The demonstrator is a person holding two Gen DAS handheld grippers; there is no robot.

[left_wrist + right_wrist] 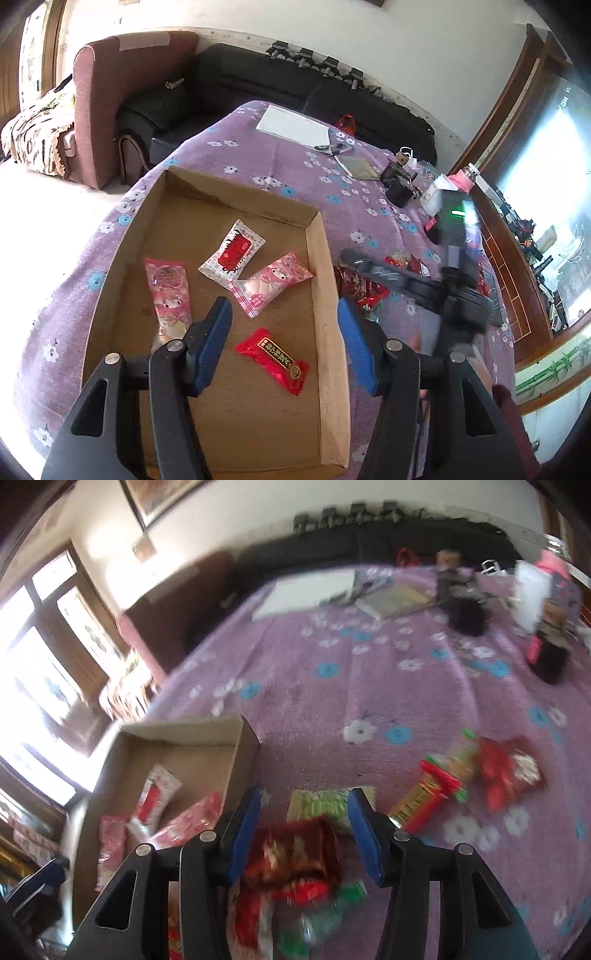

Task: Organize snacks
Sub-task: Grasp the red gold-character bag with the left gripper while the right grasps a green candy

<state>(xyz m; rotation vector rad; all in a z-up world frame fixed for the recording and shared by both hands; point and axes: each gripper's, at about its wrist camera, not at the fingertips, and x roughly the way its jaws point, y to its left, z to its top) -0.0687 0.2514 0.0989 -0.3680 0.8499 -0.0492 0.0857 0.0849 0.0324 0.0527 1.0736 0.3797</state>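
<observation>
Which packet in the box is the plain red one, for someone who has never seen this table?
On the purple flowered cloth sits a shallow cardboard box with four snacks inside. Go to the end nearest the left gripper: the red packet lies there alone, between its open blue fingers. It is solid red with a dark gold-lettered label, while the other three are pink or white.

Purple flowered tablecloth (303, 192) covers the table. White paper sheet (293, 125) at far edge, pens (334, 148) just beside it, notebook (357, 166) near. Black sofa (258, 81) behind, brown armchair (122, 92) left of it.
</observation>
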